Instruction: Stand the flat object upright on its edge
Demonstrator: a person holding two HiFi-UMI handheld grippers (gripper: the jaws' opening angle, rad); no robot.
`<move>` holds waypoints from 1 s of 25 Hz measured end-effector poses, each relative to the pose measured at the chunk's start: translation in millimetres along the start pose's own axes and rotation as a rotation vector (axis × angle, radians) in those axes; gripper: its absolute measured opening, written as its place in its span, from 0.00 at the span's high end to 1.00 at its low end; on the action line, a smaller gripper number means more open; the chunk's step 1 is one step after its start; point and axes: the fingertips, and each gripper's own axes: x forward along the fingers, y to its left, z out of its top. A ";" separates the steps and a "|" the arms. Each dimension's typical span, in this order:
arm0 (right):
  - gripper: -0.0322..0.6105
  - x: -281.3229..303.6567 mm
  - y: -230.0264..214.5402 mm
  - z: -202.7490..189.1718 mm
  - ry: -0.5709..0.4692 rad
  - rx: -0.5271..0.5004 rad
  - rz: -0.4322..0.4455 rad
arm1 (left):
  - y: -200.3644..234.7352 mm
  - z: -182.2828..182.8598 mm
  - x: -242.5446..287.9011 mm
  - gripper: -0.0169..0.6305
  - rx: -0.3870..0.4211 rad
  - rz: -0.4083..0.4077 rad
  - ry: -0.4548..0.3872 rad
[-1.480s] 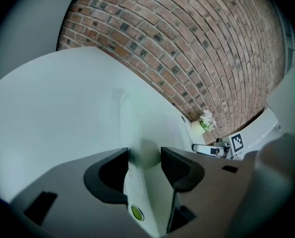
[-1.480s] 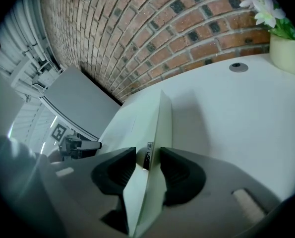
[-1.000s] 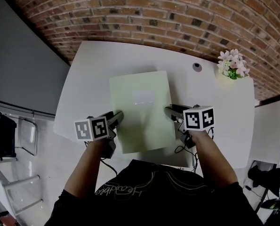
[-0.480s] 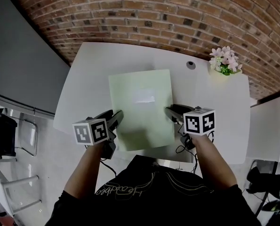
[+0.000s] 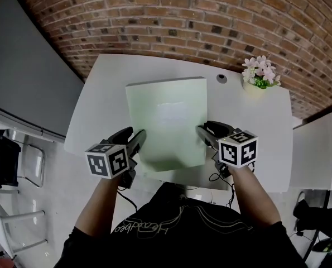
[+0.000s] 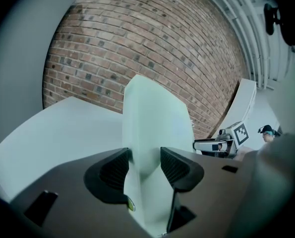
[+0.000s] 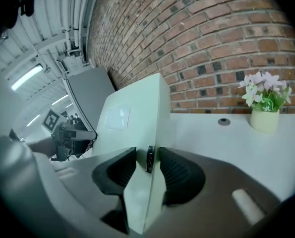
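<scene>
A pale green flat case (image 5: 166,121) with a faint white label is gripped at both side edges and tilted up over the white table (image 5: 99,105), so its far edge shows its thickness. My left gripper (image 5: 139,141) is shut on its left edge. My right gripper (image 5: 202,132) is shut on its right edge. In the left gripper view the case (image 6: 152,118) stands on edge between the pads of the left gripper (image 6: 145,165). In the right gripper view the right gripper (image 7: 148,165) clamps the case (image 7: 132,118) at a small dark latch.
A small pot of pink flowers (image 5: 259,74) stands at the table's far right corner, with a round cable hole (image 5: 221,78) beside it. A brick wall (image 5: 210,21) runs behind the table. A metal chair (image 5: 32,161) stands on the floor at the left.
The case has been swung up from lying flat, its far edge rising toward the wall. Both grippers kept their hold and shifted slightly.
</scene>
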 end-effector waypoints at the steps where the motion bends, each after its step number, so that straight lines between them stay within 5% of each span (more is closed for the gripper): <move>1: 0.71 -3.1 1.7 3.7 -0.016 -0.015 0.000 | -2.0 0.9 -1.3 0.66 0.003 -0.009 -0.010; 18: 0.72 -36.8 24.5 59.2 -0.270 -0.289 -0.028 | -23.6 46.9 -23.2 0.66 0.266 -0.071 -0.204; 25: 0.73 -35.0 24.2 63.5 -0.289 -0.393 -0.079 | -23.9 55.0 -21.3 0.67 0.397 -0.037 -0.238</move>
